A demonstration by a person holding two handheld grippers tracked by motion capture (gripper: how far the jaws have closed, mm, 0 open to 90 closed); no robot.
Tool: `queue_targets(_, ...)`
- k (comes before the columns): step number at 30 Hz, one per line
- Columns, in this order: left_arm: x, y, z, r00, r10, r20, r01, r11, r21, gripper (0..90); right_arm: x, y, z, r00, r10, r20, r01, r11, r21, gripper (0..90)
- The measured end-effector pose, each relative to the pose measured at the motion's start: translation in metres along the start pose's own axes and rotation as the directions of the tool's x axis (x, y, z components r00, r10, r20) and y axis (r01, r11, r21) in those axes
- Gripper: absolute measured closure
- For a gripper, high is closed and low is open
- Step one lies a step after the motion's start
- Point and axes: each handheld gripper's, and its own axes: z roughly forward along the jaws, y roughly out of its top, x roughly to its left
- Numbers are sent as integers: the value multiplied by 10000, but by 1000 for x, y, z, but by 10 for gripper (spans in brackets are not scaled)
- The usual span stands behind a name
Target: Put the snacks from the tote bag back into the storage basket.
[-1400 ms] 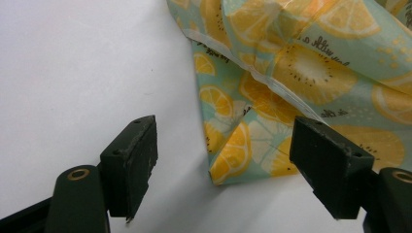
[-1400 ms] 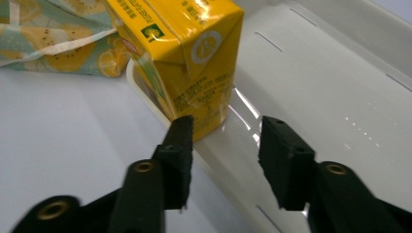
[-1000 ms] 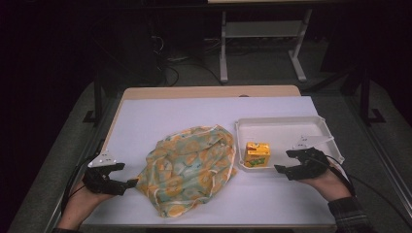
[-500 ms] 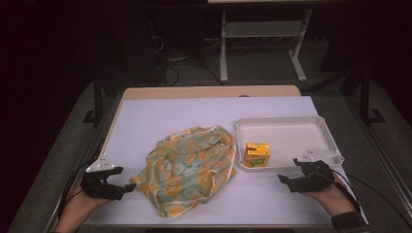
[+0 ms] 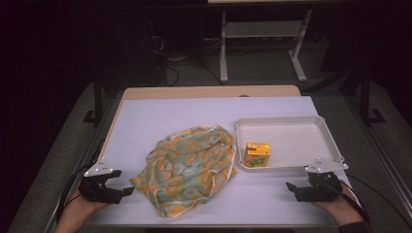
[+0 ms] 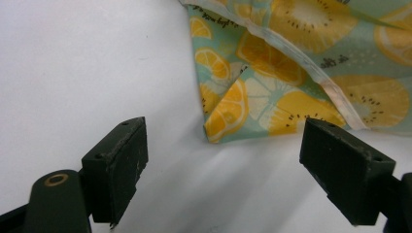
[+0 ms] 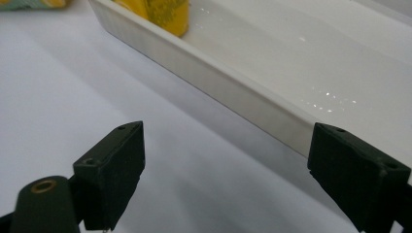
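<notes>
A crumpled cloth bag (image 5: 187, 167) printed with orange and lemon slices lies in the middle of the white table. Its near corner (image 6: 228, 121) lies just beyond my open left gripper (image 6: 223, 179), which rests at the table's front left (image 5: 119, 188). A white tray (image 5: 291, 143) sits at the right, with a small yellow carton (image 5: 256, 154) in its near left corner. My right gripper (image 5: 297, 188) stands open just in front of the tray's near wall (image 7: 233, 82), with nothing between its jaws (image 7: 226, 179). The carton's bottom (image 7: 163, 12) shows over that wall.
The table's front edge runs just below both hands (image 5: 204, 224). A wooden strip (image 5: 209, 92) borders the far side of the table. Beyond it stand a metal frame (image 5: 262, 39) and cables on a dark floor.
Both grippers have drawn back toward the front edge of the table. The right one has moved away from the tray's near right corner. Bag, tray and carton lie as before.
</notes>
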Motion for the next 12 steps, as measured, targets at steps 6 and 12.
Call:
queue_targets(6, 0, 0, 2, 10000, 40, 16, -40, 10000, 35, 173, -2, -1, 1, 10000, -44, 47, 44, 10000, -34, 129)
queue_targets(12, 0, 0, 2, 10000, 82, -1, -82, 10000, 34, 173, -2, 0, 0, 9999, -99, 123, 100, 9999, -73, 127)
